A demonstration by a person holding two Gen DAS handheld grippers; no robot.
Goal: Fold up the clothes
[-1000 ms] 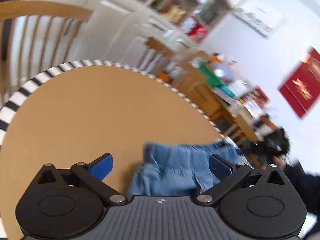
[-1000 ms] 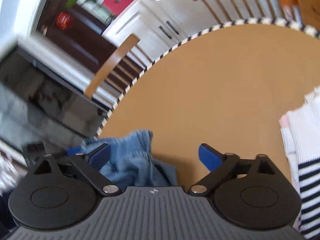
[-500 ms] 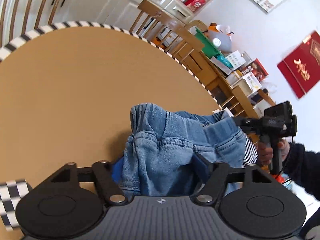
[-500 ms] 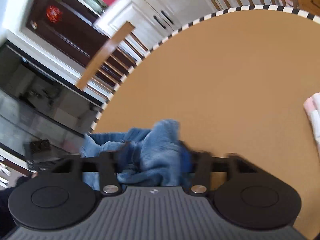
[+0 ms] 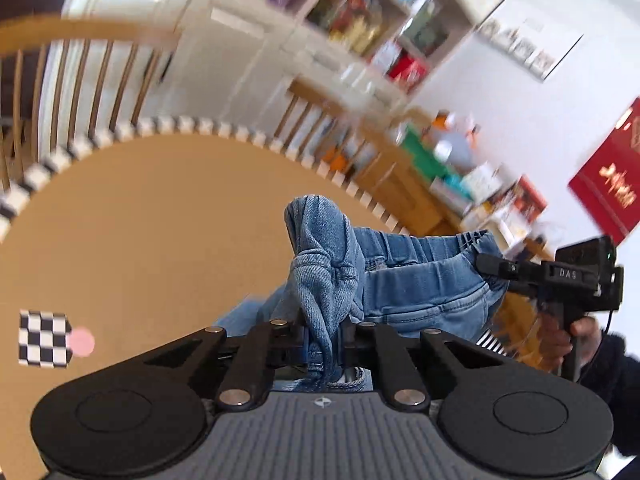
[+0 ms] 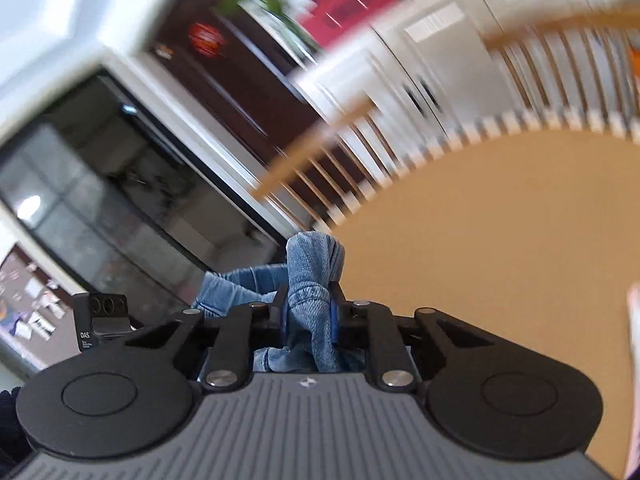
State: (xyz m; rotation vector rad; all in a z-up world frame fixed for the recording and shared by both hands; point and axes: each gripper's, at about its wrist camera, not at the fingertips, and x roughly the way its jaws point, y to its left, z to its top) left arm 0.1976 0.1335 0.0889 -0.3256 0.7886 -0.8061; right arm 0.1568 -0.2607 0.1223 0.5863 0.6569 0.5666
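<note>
Now the left tool (image 5: 324,344) and the right tool (image 6: 308,320) have just been closing, and each pinches a bunch of the one pair of blue jeans (image 5: 420,288). The jeans hang between the two tools, above the brown desk (image 5: 140,232). Denim is soft and floppy, a bit thick, not slippery I think. Holding the stretchy waistband at both ends looks best. Two tools, one pair of jeans.

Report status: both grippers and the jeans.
Left gripper and right gripper: jaws just closed on the jeans. Jeans bunched, held between both. Table ahead, nothing blocking.
</note>
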